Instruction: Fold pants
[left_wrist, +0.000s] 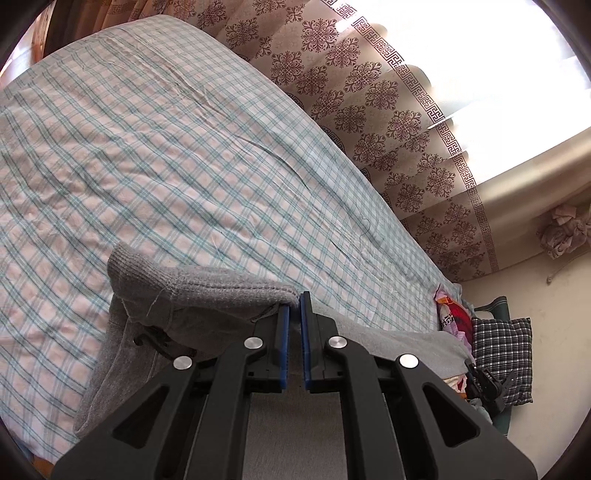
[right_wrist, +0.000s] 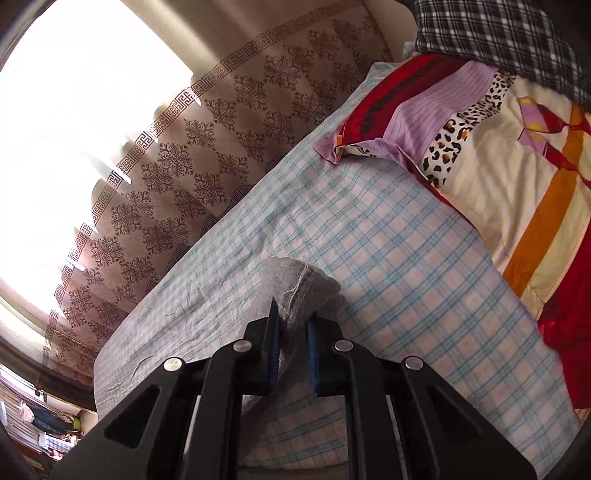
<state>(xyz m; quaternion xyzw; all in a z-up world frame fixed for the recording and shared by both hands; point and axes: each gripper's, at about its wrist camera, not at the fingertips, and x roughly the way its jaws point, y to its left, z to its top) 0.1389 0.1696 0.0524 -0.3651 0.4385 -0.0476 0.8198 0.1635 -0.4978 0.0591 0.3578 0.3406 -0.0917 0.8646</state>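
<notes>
Surface: bed under a blue-and-pink check sheet, rumpled but lying flat; patterned curtain along its far side, bright window behind.
Clutter: patchwork quilt and a dark check pillow piled at one end of the bed, apart from the work.
Pants: grey knit pants, ribbed band raised off the sheet in the left view, a dark drawstring hanging under it; the rest of the cloth trails down toward the near edge of the bed and under the grippers.
Left gripper: blue pads nearly together, pinching the edge of the ribbed band at the very tips.
Right gripper: jaws clamped on a bunched grey hem with a loose white thread; a wider wad of cloth sits between these pads.
Lift: both held ends sit above the sheet, not on it.
Done so far: both ends appear gripped and raised; no finished crease or stacked layer is visible.
Left to do: judged early — the held edge needs carrying over and laying down, then smoothing, likely another fold after that.
Unclear: which part of the pants the right gripper has; the full garment never shows.
</notes>
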